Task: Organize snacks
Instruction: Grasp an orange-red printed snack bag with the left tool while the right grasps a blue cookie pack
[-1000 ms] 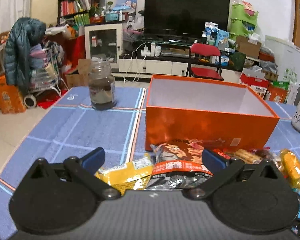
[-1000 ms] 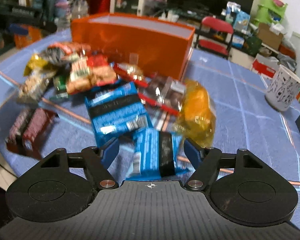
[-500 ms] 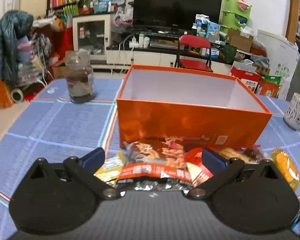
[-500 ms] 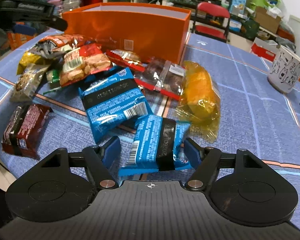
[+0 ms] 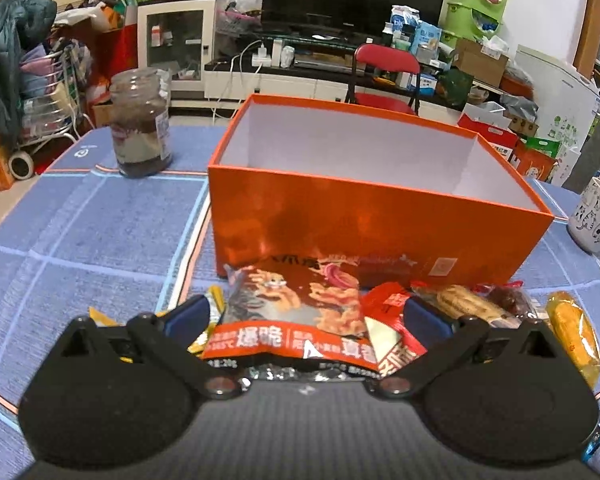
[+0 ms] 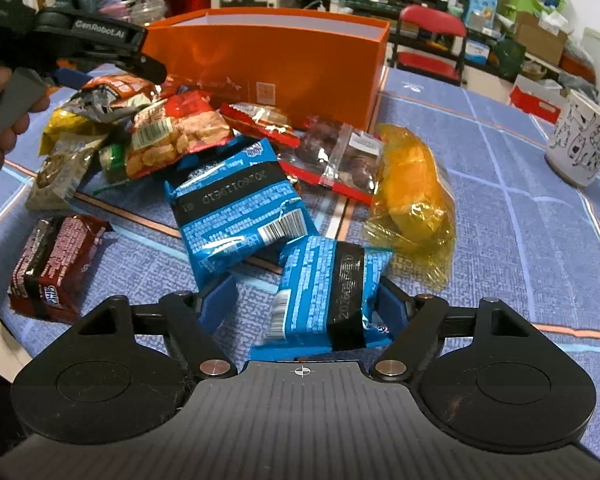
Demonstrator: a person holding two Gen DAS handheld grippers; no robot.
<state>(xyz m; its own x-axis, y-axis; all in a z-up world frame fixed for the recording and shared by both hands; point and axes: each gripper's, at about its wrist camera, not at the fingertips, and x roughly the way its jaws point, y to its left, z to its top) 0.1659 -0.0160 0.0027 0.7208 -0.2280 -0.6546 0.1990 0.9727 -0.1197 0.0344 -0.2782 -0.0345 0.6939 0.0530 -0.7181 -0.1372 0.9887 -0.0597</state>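
An open orange box (image 5: 372,216) with a white, empty inside stands on the blue checked tablecloth; it also shows in the right wrist view (image 6: 268,48). A pile of snack packets lies in front of it. My left gripper (image 5: 306,314) is open, its jaws either side of a red-orange cat-print packet (image 5: 296,316). My right gripper (image 6: 306,304) is open around a small blue packet (image 6: 328,292), touching neither side clearly. A larger blue packet (image 6: 236,204), a yellow bread bag (image 6: 412,184) and a dark red packet (image 6: 52,260) lie nearby.
A glass jar (image 5: 140,120) stands left of the box. A white patterned mug (image 6: 580,144) stands at the right. The left gripper's body and the hand holding it (image 6: 60,40) hang over the pile's left side. The table edge is near at lower left.
The left gripper has moved right and closer to the box, over the cat-print packet. The right gripper has steadied and closed in on the small blue packet.
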